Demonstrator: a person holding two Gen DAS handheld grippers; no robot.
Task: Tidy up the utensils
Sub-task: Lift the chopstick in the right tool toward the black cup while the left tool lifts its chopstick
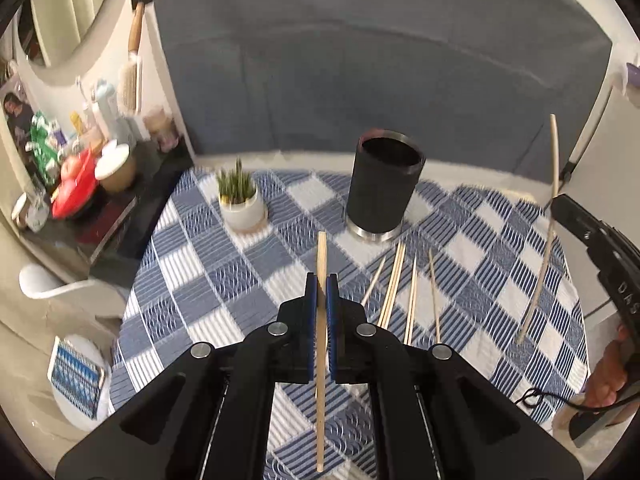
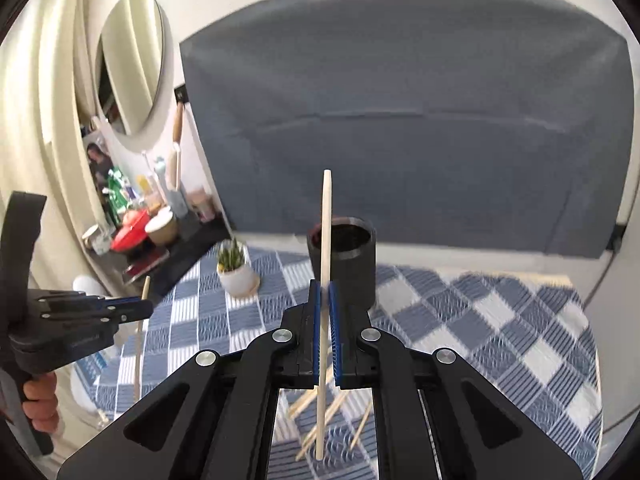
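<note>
My left gripper (image 1: 321, 280) is shut on a wooden chopstick (image 1: 321, 256) held upright above the checked tablecloth. It shows at the left of the right wrist view (image 2: 148, 307). My right gripper (image 2: 325, 286) is shut on a pale chopstick (image 2: 326, 216), also upright; it shows at the right of the left wrist view (image 1: 554, 200). A black cylindrical holder (image 1: 382, 192) with a steel base stands ahead on the table, also seen beyond the right gripper (image 2: 352, 264). Several loose chopsticks (image 1: 394, 284) lie on the cloth right of my left gripper.
A small potted plant (image 1: 240, 196) in a white pot stands left of the holder. A blue-and-white checked cloth (image 1: 224, 280) covers the round table. A grey sofa (image 1: 360, 80) is behind. A cluttered side shelf (image 1: 88, 176) is at the left.
</note>
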